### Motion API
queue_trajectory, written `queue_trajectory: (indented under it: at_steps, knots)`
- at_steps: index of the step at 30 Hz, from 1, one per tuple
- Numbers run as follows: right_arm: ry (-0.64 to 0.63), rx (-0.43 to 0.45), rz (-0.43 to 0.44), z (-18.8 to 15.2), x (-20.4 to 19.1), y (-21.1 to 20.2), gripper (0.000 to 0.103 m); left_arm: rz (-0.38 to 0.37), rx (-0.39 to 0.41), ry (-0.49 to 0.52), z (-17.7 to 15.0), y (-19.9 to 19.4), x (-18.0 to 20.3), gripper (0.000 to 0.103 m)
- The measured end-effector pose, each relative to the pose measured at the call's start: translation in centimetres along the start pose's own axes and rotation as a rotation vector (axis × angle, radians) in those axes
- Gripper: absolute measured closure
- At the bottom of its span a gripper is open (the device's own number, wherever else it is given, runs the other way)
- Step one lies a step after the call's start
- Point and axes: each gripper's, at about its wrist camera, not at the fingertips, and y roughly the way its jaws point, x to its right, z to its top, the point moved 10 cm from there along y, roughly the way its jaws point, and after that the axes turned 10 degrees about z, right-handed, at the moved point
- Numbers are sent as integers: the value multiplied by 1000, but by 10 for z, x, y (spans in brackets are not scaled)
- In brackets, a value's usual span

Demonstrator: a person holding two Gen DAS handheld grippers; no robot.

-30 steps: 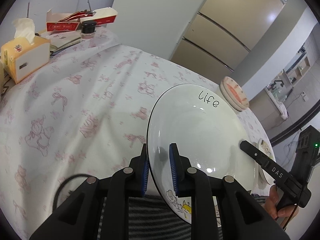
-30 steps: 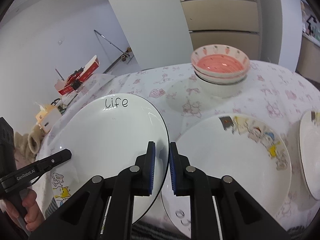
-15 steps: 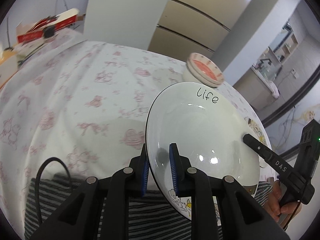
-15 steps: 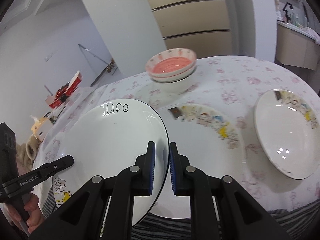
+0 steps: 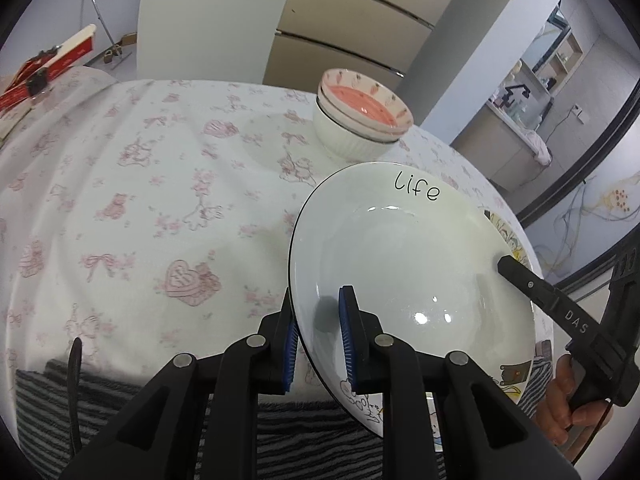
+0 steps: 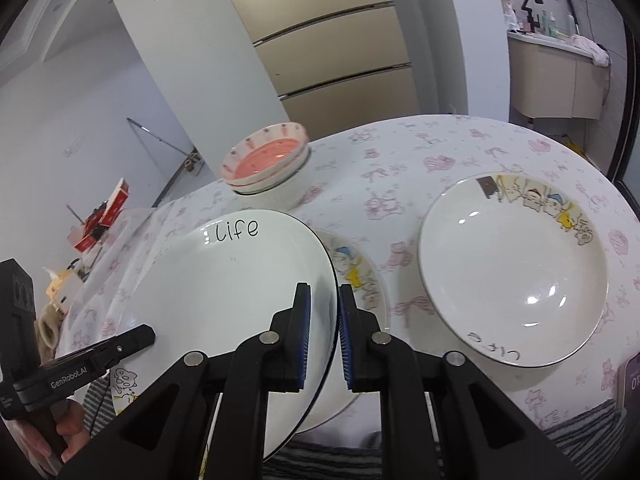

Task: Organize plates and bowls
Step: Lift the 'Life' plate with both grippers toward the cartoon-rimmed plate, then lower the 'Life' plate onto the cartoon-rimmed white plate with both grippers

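While seemingly clear of the table (image 5: 140, 208), "life" plate (image 5: 400, 264) between both grippers.

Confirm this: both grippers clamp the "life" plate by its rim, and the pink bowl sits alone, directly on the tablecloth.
Not quite. The pink bowl isn't directly on the tablecloth; the left wrist view shows it stacked on a white bowl. Both the left gripper and right gripper do clamp the "life" plate.

Held plate (image 6: 240, 280) carried rightward; now overlaps cartoon plate (image 6: 360, 276), second plate (image 6: 516, 272) in view.
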Motion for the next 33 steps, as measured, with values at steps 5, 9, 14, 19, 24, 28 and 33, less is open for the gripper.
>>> queue_trajectory:
  at_steps: [5,9,14,19,24,28,33]
  knots:
    - [28,-19,-7,-6,13,8,90,18,-27,25,-7,15,4,83]
    - [42,-43,-15,-14,22,17,90,28,-39,29,-10,25,3,83]
    - [46,-60,-24,-18,27,23,90,31,-50,33,-14,36,3,83]
    - [42,-72,-45,-22,31,27,89,44,-40,52,-16,38,5,83]
    - [34,-76,-60,-24,33,29,89,59,-12,67,-16,38,5,83]
    - [17,-68,-72,-25,32,28,89,78,19,88,-16,37,7,82]
    - [-39,-62,-134,-26,31,28,89,122,71,128,-16,36,10,82]
